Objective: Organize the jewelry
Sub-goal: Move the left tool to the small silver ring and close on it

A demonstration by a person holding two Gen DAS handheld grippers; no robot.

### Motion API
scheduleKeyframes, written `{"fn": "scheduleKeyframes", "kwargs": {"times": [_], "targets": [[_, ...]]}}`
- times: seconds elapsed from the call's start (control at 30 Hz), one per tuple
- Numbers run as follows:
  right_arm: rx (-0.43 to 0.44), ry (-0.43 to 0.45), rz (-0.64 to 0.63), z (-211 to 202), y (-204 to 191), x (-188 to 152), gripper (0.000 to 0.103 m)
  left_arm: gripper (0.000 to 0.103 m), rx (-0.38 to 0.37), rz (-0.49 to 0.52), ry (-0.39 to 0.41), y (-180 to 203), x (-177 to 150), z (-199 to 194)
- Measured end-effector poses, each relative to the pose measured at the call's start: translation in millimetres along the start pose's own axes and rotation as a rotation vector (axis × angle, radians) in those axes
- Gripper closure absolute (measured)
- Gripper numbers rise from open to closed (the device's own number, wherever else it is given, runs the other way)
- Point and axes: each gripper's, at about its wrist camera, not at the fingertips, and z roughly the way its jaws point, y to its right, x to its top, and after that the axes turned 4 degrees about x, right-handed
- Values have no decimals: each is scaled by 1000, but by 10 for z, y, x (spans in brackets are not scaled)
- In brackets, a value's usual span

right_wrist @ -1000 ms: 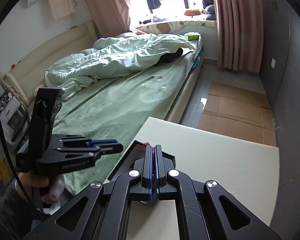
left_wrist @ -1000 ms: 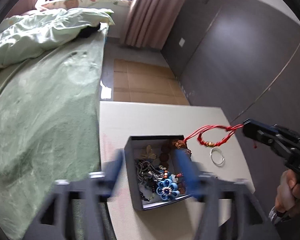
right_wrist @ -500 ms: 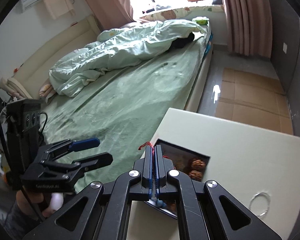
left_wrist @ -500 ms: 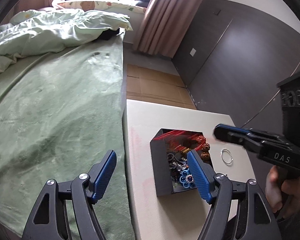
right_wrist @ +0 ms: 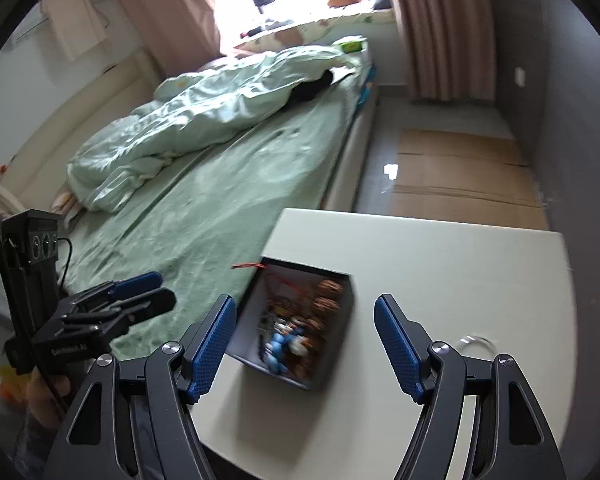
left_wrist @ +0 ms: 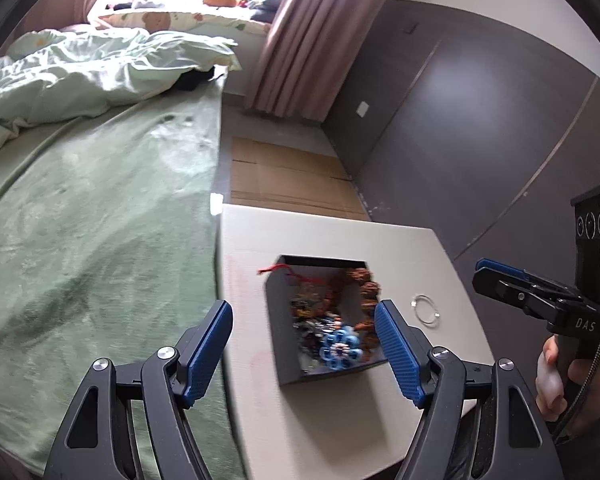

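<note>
Jewelry box (right_wrist: 332,364) beneath wide, empty right tongs (right_wrist: 305,346)

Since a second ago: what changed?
The right tool let go of the red cord: its jaws have just been opening, nothing between them. The cord now lies in the box, one end over the rim. Left tool open as before; ring unmoved on the table.

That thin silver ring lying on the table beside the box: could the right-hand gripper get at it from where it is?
Probably yes. The silver ring lies alone on the bare table, apart from the box, and the right gripper is open and empty just above it.
</note>
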Motion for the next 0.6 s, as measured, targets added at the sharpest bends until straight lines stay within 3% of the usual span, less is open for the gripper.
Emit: {"fn": "scheduleKeyframes", "kwargs": {"times": [0.13,0.27,0.4,0.6], "targets": [[-47,25,35,-295,122,-161,31,19,-34,25,20,197,-35,-57],[-84,20,81,-509,293,-350,31,18,-65,62,24,459,-104,-66],[-129,27,120,-659,462,-530,13,18,-82,98,14,685,-184,-24],[-172,25,182,-800,747,-776,8,18,-90,179,-4,1086,-358,118]]}}
